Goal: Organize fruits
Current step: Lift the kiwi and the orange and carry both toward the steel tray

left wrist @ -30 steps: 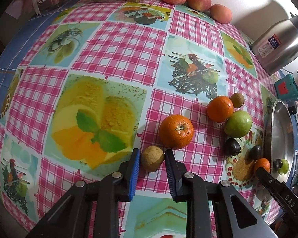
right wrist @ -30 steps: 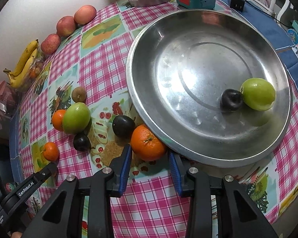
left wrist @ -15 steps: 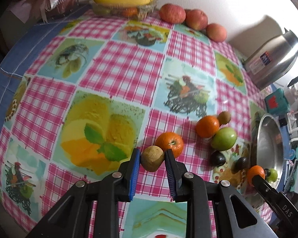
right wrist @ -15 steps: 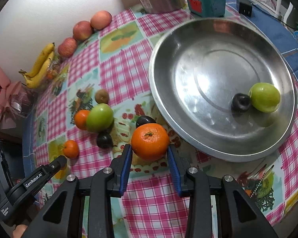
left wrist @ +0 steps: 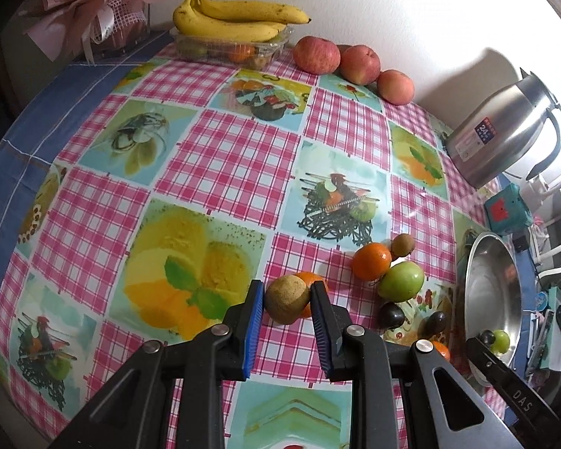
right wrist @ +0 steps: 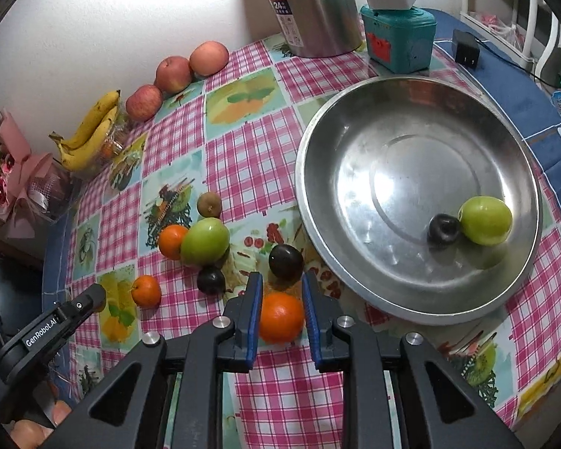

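Both fruits have risen off the table since a second ago, the left gripper (left wrist: 286, 305) jaws clamped on a brown kiwi (left wrist: 287, 299) and the right gripper (right wrist: 280, 305) jaws on an orange (right wrist: 281, 317), seemingly bound for the steel basin (right wrist: 355, 284).

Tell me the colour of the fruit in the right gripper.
Orange, seen best in the right wrist view.

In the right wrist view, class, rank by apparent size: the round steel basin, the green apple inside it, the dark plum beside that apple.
1. Round steel basin
2. Green apple
3. Dark plum
All sit similarly far from the camera, so the ranking holds.
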Motion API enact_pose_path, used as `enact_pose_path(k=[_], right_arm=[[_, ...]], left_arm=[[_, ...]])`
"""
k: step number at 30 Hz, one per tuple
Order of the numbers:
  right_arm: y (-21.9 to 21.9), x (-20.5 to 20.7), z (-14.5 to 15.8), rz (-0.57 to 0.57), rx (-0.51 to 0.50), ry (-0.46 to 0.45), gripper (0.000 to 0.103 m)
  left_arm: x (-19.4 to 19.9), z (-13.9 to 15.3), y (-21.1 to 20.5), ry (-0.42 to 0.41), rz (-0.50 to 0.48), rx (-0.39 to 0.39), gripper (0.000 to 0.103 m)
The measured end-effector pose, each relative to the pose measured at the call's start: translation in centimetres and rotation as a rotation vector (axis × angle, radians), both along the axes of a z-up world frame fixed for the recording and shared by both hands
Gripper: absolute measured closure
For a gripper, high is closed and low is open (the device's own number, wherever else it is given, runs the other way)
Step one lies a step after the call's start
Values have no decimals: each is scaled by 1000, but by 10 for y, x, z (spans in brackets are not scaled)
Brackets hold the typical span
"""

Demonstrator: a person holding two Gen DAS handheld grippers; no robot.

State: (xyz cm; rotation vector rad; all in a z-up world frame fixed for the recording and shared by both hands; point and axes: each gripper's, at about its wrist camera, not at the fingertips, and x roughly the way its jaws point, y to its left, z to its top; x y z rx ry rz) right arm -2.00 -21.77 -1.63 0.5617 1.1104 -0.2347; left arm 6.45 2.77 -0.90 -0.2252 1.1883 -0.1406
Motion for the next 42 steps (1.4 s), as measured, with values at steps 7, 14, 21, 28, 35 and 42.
enact_pose_path(k=[7, 14, 21, 28, 35, 42], right_arm=[[9, 7, -12, 56, -21, 53, 80], [15, 11, -25, 95, -29, 106, 65], [24, 14, -36, 138, 62, 127, 64], [29, 15, -42, 151, 92, 141, 64], [29, 13, -40, 150, 95, 133, 67], [22, 11, -23, 125, 92, 71, 67]], left_arm=[[1, -11, -2, 38, -2, -7, 76], [1, -14, -2, 50, -1, -12, 76], [2, -16, -2, 58, -5, -10, 76], [2, -18, -2, 65, -5, -8, 76], [3, -18, -2, 61, -3, -11, 76], [3, -13, -2, 47, -3, -15, 76]])
